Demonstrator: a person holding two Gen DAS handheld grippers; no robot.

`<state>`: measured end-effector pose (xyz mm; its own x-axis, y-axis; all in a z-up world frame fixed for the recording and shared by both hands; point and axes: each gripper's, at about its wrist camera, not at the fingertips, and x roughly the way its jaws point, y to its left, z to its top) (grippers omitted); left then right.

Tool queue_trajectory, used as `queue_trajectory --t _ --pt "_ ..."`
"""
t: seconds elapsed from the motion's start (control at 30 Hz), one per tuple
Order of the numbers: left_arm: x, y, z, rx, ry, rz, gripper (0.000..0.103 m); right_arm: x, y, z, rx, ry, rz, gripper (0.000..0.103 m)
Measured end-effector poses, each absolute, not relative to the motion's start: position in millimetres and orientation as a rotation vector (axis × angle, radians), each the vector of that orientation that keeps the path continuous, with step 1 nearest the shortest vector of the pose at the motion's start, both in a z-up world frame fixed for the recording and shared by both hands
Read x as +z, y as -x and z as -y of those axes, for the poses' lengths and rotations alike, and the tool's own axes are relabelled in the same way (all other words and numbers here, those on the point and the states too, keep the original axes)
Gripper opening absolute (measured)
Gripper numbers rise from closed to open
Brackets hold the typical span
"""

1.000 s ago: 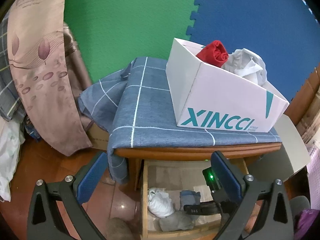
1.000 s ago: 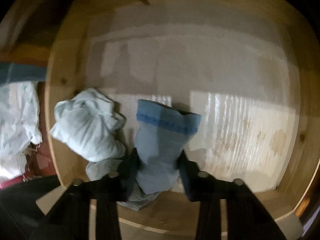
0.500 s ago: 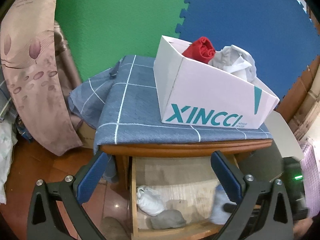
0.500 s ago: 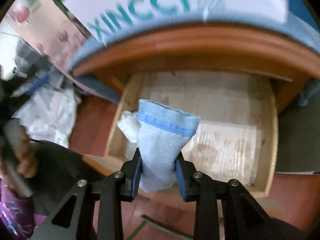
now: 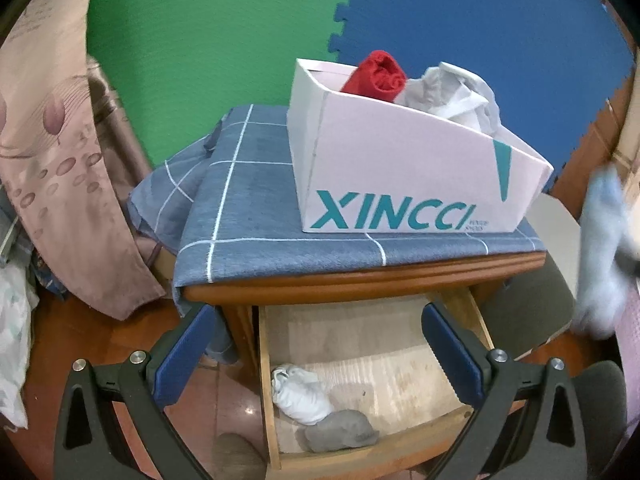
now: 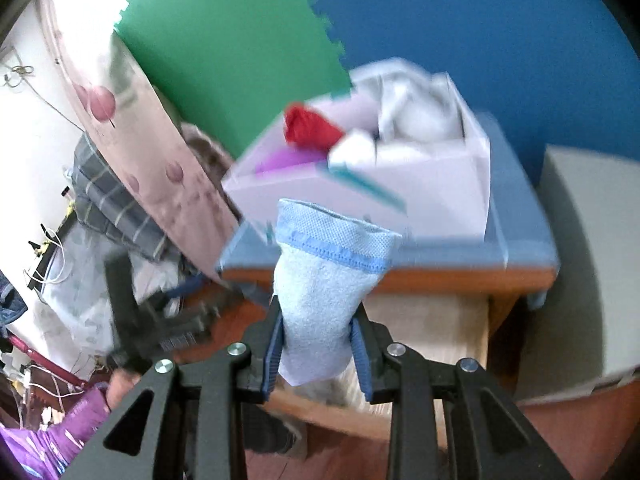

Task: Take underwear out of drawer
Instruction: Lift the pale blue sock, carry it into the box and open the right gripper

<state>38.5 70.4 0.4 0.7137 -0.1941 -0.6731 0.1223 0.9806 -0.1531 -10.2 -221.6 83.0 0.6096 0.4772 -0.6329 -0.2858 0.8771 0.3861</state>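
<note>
Right tool clamps light-blue underwear before the white "XINCCI" box (left tool spread apart)

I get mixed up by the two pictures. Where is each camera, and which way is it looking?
Left wrist: sits on the left hand-held gripper, open, facing the open drawer and white box; its two fingers show.
Right wrist: sits on the right hand-held gripper, raised before the drawer, facing the box; its fingers clamp the blue underwear.
Shared: box, red cloth, drawer, blue underwear.
</note>
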Motion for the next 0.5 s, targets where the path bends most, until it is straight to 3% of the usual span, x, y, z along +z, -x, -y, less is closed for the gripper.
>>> queue_trajectory --t 0.3,0.5 --pt "-1.1 -34.6 -51.7 -0.227 0.019 -0.761 0.102 147.1 -73.2 201.9 0.405 -0.154 -0.713 0.031" --pt "-3.2 -35.1 -45.7 -0.241 -0.007 -0.77 0.102 139.2 -138.9 188.6 0.317 -0.066 -0.791 0.031"
